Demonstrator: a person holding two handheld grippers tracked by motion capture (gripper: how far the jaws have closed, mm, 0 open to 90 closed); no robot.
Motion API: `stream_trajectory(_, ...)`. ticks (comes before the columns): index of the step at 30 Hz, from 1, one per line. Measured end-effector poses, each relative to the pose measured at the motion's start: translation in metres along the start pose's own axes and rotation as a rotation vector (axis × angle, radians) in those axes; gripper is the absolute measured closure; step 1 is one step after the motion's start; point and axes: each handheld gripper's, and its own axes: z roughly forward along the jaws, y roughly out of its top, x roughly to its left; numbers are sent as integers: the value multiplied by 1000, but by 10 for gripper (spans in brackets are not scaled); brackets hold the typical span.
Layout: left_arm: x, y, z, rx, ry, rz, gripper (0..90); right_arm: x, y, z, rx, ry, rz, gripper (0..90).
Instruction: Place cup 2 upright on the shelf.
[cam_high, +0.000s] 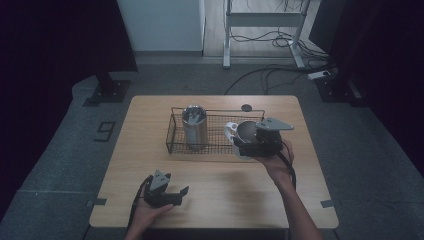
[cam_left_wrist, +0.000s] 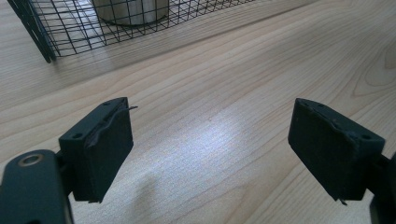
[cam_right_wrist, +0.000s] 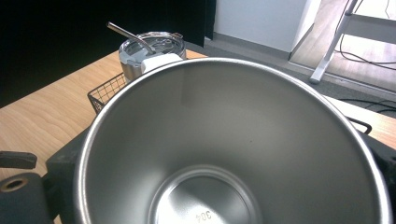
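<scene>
My right gripper (cam_high: 248, 146) is shut on an open steel cup (cam_high: 244, 131) with a white handle, holding it above the right end of a black wire basket (cam_high: 172, 136). In the right gripper view I look down into the cup (cam_right_wrist: 233, 140), with a black jaw on either side of it. A steel tumbler (cam_high: 194, 127) with a clear lid and a straw stands upright in the basket's left half, and the same tumbler (cam_right_wrist: 149, 46) rises behind the cup's rim. My left gripper (cam_high: 176, 196) rests low near the table's front edge, open, its jaws (cam_left_wrist: 210, 149) apart over bare wood.
The wooden table (cam_high: 150, 165) has bare room in front of the basket and at its left. A small dark round disc (cam_high: 246, 107) lies behind the basket. The basket's corner (cam_left_wrist: 42, 42) lies ahead of the left gripper. Cables and a desk frame are on the floor beyond.
</scene>
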Motion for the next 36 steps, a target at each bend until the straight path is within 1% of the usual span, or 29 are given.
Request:
stream_trajectory(5,0,0,0,3,3,2,140,-2,4,3,2,4,-5,59)
stream_trajectory(9,0,0,0,2,3,0,140,-3,8,7,3,0,-13,58)
stream_trajectory(20,1,-1,0,2,9,-2,140,-10,13,17,7,-11,-19,58)
stream_trajectory(27,1,-1,1,5,7,0,140,-17,16,22,8,-25,-6,59)
stream_trajectory(31,1,-1,0,3,6,-3,140,-21,18,26,15,-32,-6,58)
stream_trajectory(36,3,-1,-1,-2,6,-8,140,-27,20,32,22,-32,5,59)
